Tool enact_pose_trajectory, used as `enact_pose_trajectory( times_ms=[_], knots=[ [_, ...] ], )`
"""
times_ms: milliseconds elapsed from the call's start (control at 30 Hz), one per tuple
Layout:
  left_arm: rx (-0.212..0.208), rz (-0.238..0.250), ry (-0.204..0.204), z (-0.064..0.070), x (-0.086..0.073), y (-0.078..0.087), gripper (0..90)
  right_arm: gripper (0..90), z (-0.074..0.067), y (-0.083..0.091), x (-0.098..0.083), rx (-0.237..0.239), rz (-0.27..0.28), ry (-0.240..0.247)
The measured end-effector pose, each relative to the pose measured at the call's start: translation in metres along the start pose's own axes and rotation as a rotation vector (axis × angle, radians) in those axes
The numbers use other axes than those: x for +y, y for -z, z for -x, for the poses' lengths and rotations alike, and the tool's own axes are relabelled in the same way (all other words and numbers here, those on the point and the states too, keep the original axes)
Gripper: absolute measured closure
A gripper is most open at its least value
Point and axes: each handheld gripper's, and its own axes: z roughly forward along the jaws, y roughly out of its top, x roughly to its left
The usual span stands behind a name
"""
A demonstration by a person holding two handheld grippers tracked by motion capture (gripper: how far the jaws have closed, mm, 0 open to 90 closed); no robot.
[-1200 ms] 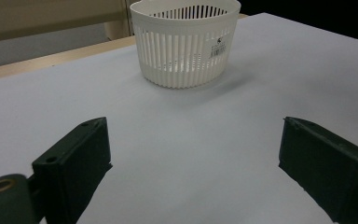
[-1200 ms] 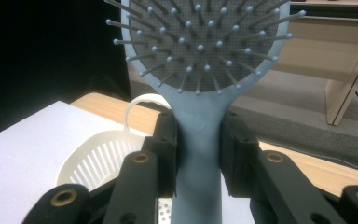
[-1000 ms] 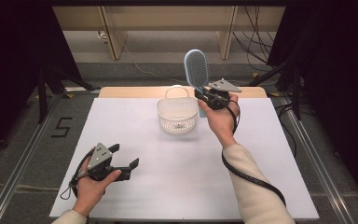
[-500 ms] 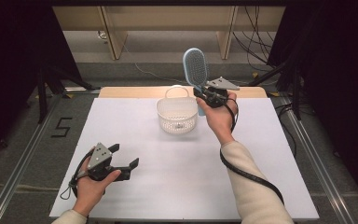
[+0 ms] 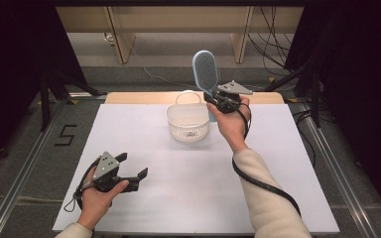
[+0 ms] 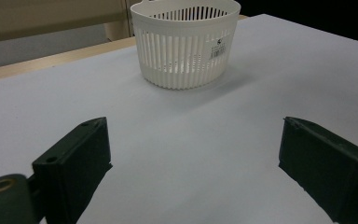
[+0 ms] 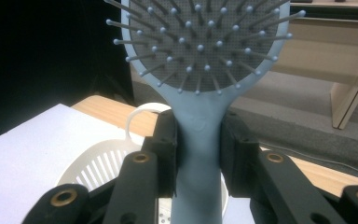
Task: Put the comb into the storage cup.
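A light blue hairbrush (image 5: 205,69) stands upright in the air, its handle clamped in my right gripper (image 5: 219,101), just right of and above a white slotted basket (image 5: 188,122) at the far middle of the table. In the right gripper view both jaws press on the hairbrush handle (image 7: 198,140), the bristle pad faces the camera, and the basket (image 7: 102,163) lies below. My left gripper (image 5: 129,171) rests at the near left of the table, jaws wide apart with nothing between them. From the left gripper view the basket (image 6: 185,44) stands ahead on the white surface.
The white table top (image 5: 178,178) ends at a wooden strip (image 5: 129,97) along the far edge. Behind it are wooden furniture legs (image 5: 119,34) and cables on the floor. A black cable (image 5: 265,183) trails from the right gripper along the sleeve.
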Motion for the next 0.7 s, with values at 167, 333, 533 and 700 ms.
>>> enact_pose_trajectory(
  times_ms=[167,333,533,700],
  knots=[
    [0.0,0.0,0.0,0.0,-0.0001,-0.0001,8.5,70.4,-0.0019,-0.0025,0.0006,0.005,0.001,0.002],
    [-0.001,0.001,0.0,0.0,0.0,0.0,8.5,70.4,-0.0037,-0.0047,0.001,0.01,0.003,0.006],
    [-0.001,0.001,-0.001,-0.0002,0.0001,0.0,8.5,70.4,-0.0064,-0.0077,0.0017,0.017,0.006,0.011],
    [0.0,0.001,-0.001,-0.0002,0.0002,0.0001,8.6,70.4,-0.0078,-0.0093,0.0029,0.022,0.008,0.016]
  ],
)
